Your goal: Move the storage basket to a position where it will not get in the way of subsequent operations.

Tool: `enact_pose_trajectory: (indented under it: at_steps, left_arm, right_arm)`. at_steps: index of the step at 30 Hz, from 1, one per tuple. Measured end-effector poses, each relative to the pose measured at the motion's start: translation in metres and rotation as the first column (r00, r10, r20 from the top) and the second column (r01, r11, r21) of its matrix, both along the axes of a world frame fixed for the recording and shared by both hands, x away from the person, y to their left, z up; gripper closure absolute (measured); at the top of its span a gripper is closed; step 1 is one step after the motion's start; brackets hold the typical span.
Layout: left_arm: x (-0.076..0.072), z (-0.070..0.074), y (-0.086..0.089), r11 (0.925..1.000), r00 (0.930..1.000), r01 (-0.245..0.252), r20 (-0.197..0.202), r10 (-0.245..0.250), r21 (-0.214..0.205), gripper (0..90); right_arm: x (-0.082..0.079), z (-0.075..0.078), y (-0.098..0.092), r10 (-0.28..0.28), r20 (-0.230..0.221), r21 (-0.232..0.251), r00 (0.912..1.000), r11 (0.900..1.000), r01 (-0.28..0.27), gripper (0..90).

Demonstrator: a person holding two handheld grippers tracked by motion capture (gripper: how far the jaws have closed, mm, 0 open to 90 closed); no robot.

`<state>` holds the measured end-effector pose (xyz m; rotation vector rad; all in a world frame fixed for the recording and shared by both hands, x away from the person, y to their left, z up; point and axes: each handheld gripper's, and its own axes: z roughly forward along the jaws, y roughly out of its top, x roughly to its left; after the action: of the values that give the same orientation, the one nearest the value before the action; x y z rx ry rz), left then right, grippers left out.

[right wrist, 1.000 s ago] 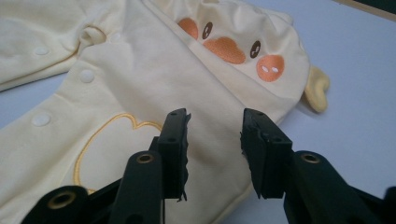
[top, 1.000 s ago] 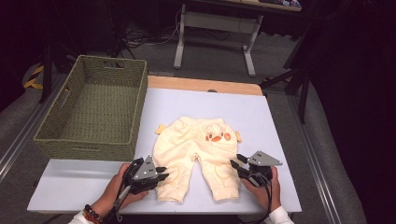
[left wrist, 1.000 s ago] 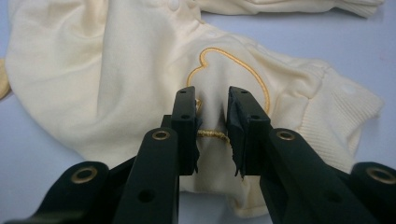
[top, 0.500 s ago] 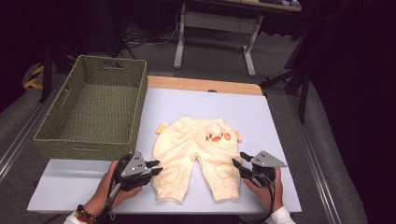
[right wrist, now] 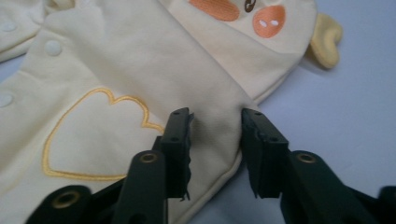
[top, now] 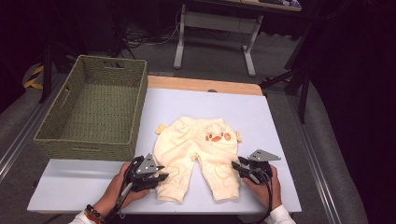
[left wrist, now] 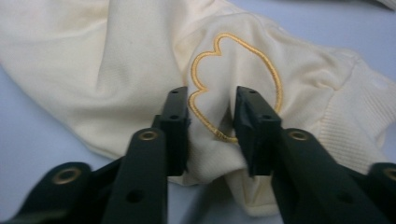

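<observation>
1. Since the earlier frame, both pairs of jaws have been closing, each with cloth between them.
2. High view: pale yellow baby trousers (top: pixel 198 154) lie flat on the grey table (top: pixel 84 184), right of the woven green basket (top: pixel 93 109); the left gripper (top: pixel 156 177) and right gripper (top: pixel 240 166) sit at the near leg hems.
3. Left gripper view: jaws pinch a raised fold of the trousers (left wrist: pixel 140 60) by the embroidered outline (left wrist: pixel 243 84).
4. Right gripper view: jaws straddle the trouser-leg edge (right wrist: pixel 219 126), slightly spread; I cannot tell whether they press it.

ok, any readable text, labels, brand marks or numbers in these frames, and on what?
None readable. The cream baby trousers carry only pictures: an orange duck face and yellow stitched outlines, no letters. The woven basket and grey table top bear no markings.
</observation>
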<state>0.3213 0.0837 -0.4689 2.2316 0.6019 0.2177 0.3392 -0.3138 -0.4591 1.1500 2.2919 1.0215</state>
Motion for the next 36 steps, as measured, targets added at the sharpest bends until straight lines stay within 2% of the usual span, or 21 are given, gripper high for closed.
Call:
enact_pose_trajectory:
  at_steps: [2,5,8,11,15,20,25,26,27,29,32,36]
  left_arm:
    - [0.001,0.001,0.0,0.9998,0.9998,0.018,-0.006,-0.018,0.005,81.2]
    - [0.0,0.003,0.001,0.9992,0.9993,0.036,0.004,-0.036,0.018,82.7]
    - [-0.004,0.008,0.004,0.9984,0.9985,0.04,0.035,-0.042,0.04,83.2]
    - [-0.009,0.012,0.009,0.9981,0.9974,0.042,0.057,-0.044,0.044,83.2]
    - [-0.014,0.014,0.014,0.998,0.9966,0.051,0.062,-0.054,0.038,83.1]
    - [-0.015,0.013,0.016,0.9992,0.9966,0.03,0.077,-0.032,0.027,80.2]
    - [-0.018,0.02,0.02,0.9998,0.9927,0.015,0.12,-0.016,0.013,76.0]
    - [-0.018,0.02,0.02,0.9998,0.9927,0.015,0.12,-0.016,0.013,76.0]
    - [-0.018,0.023,0.025,0.9999,0.9905,0.002,0.138,0.001,-0.016,75.1]
    - [-0.018,0.027,0.032,0.9989,0.9888,-0.011,0.148,0.018,-0.045,73.5]
    - [-0.017,0.031,0.039,0.9976,0.9816,-0.039,0.184,0.049,-0.058,71.7]
    - [-0.017,0.032,0.046,0.9945,0.973,-0.074,0.213,0.088,-0.073,66.6]
  right_arm:
    - [0.0,0.0,0.001,0.017,-0.007,0.002,0.9998,0.9999,-0.016,75.5]
    - [-0.002,0.004,0.002,0.031,-0.016,-0.01,0.9994,0.9995,-0.031,83.2]
    - [-0.006,0.009,0.001,0.04,-0.008,-0.018,0.9992,0.999,-0.04,84.5]
    - [-0.011,0.014,-0.002,0.039,0.011,-0.021,0.9992,0.999,-0.039,84.7]
    - [-0.017,0.015,-0.005,0.039,0.018,-0.019,0.9991,0.9991,-0.039,84.4]
    - [-0.018,0.012,-0.007,0.02,0.023,-0.022,0.9995,0.9996,-0.019,78.4]
    - [-0.019,0.017,-0.009,0.003,0.098,0.002,0.9951,1.0,-0.004,71.3]
    - [-0.019,0.017,-0.009,0.003,0.098,0.002,0.9951,1.0,-0.004,71.3]
    - [-0.019,0.018,-0.01,0.008,0.126,0.012,0.992,0.9999,-0.009,69.1]
    - [-0.02,0.02,-0.01,0.009,0.153,0.019,0.9881,0.9998,-0.012,66.5]
    - [-0.02,0.02,-0.009,0.009,0.173,0.022,0.9849,0.9997,-0.013,63.1]
    - [-0.019,0.02,-0.008,0.009,0.188,0.023,0.9821,0.9996,-0.014,58.7]
